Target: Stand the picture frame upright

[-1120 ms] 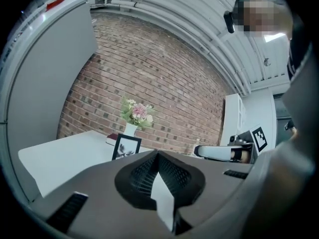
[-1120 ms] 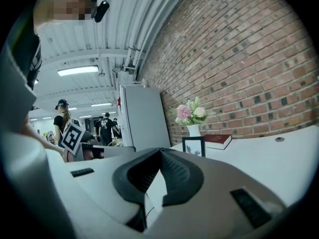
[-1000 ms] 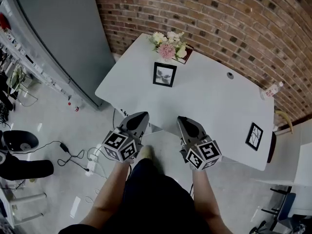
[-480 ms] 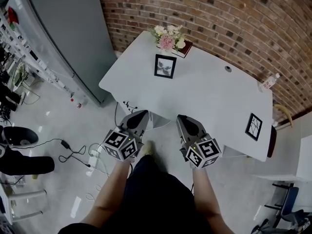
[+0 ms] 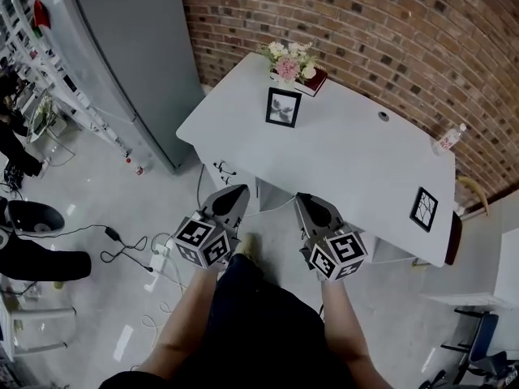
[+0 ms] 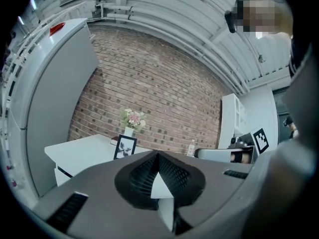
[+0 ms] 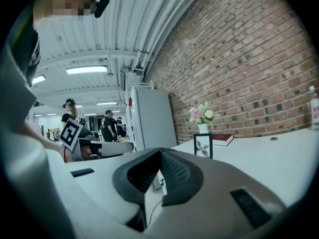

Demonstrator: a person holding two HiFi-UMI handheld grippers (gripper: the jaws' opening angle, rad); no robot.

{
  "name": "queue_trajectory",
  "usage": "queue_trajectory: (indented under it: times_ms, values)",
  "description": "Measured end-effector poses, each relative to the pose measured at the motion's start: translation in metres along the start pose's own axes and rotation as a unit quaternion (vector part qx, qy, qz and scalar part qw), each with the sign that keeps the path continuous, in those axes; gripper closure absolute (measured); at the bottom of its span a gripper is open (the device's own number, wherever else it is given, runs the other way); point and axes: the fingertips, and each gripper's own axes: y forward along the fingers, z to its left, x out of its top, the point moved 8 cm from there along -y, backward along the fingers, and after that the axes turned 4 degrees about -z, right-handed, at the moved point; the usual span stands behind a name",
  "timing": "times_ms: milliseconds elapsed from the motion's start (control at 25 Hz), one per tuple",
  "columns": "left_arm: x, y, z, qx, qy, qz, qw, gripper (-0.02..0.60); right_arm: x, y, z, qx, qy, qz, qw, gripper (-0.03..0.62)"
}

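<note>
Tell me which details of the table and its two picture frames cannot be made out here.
- Right-hand picture frame: seen in the head view only, too small to tell whether it lies flat or leans.
- Bottle: cut off by the right gripper view's edge.
- Book: title too small in every view.

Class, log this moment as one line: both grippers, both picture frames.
left gripper shut, empty | right gripper shut, empty | flower-side frame upright | right-edge frame untouched
</note>
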Motion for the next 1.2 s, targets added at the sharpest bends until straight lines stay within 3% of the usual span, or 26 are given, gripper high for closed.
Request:
queue_trajectory:
  times_ms: [1200]
  values:
    - [-0.0055,-0.0097,-0.0009,0.009,-0.005,0.002,0.9999,0.581,-0.0078,-0.0037,0.005,0.014,-0.003,0.01,1.0,0.591]
